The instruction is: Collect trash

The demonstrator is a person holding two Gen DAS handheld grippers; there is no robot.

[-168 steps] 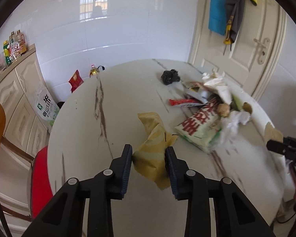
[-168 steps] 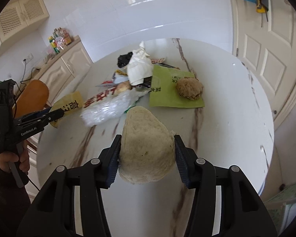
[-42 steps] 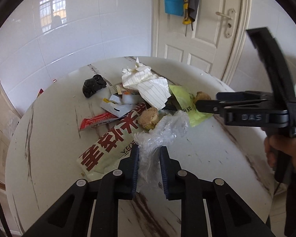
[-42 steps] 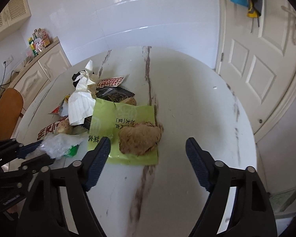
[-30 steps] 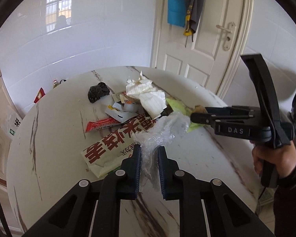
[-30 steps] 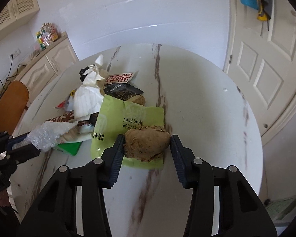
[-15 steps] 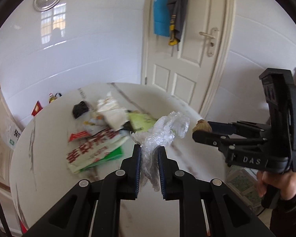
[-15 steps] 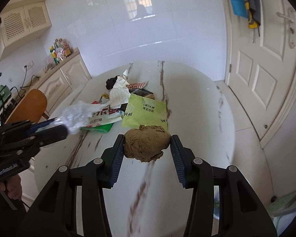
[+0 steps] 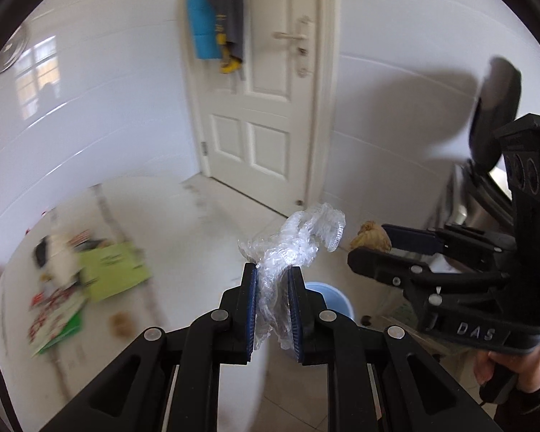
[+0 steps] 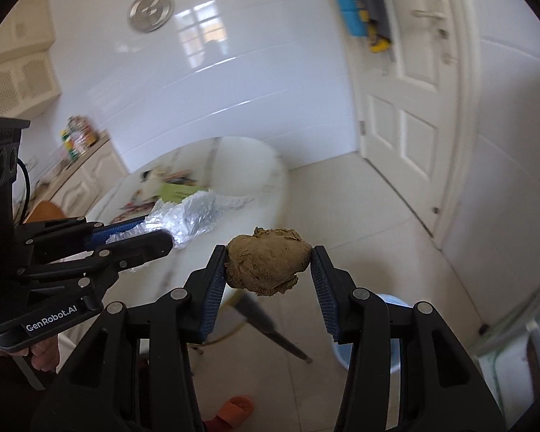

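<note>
The left gripper (image 9: 273, 298) clamps its fingers on crumpled clear plastic wrap (image 9: 294, 243) at frame centre. The right gripper (image 10: 269, 280) pinches a brown crumpled lump (image 10: 268, 261), lower centre, above the blue bin (image 9: 330, 297) on the floor.

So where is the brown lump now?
In the right wrist view the brown lump sits centre frame, gripped between the right tongs, off the table, above the floor near the blue bin.
</note>
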